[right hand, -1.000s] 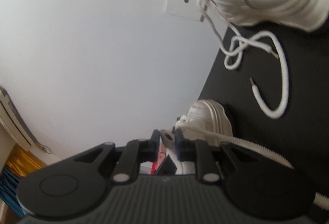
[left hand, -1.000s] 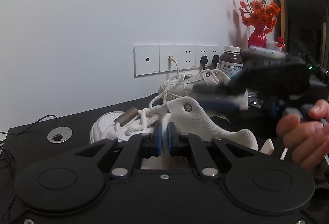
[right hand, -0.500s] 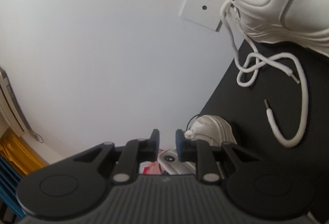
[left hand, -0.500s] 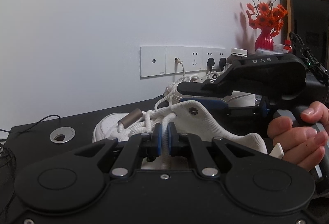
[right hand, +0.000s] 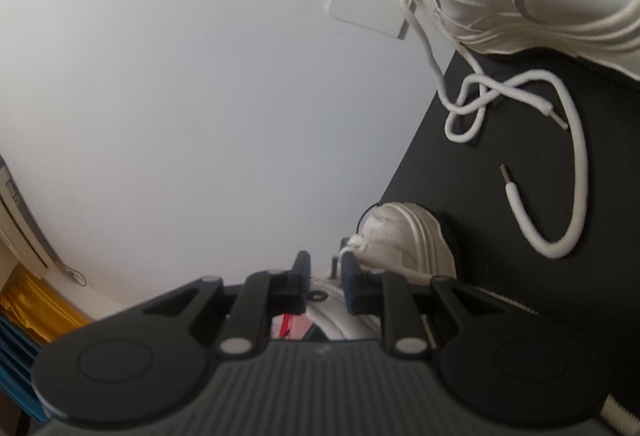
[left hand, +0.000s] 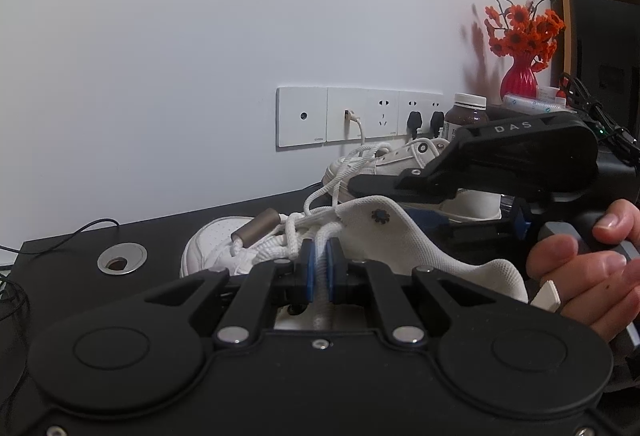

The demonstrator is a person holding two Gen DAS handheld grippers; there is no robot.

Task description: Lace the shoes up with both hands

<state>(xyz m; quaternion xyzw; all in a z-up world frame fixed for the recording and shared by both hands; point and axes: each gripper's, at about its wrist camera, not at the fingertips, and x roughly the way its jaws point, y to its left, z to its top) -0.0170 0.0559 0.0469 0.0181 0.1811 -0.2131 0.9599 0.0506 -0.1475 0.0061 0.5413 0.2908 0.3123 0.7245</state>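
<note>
At lower centre, the left gripper [left hand: 319, 268] is pinching a thick white woven shoelace [left hand: 320, 242] of the near white leather sneaker [left hand: 224, 242]. The right gripper [right hand: 326, 282] is holding its jaws narrowly apart, gripping nothing.

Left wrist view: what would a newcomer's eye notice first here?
The white lace pinched between the left gripper's blue pads, just before the near white shoe on the black table. At right, a hand holds the right gripper over that shoe; orange flowers stand behind.
</note>
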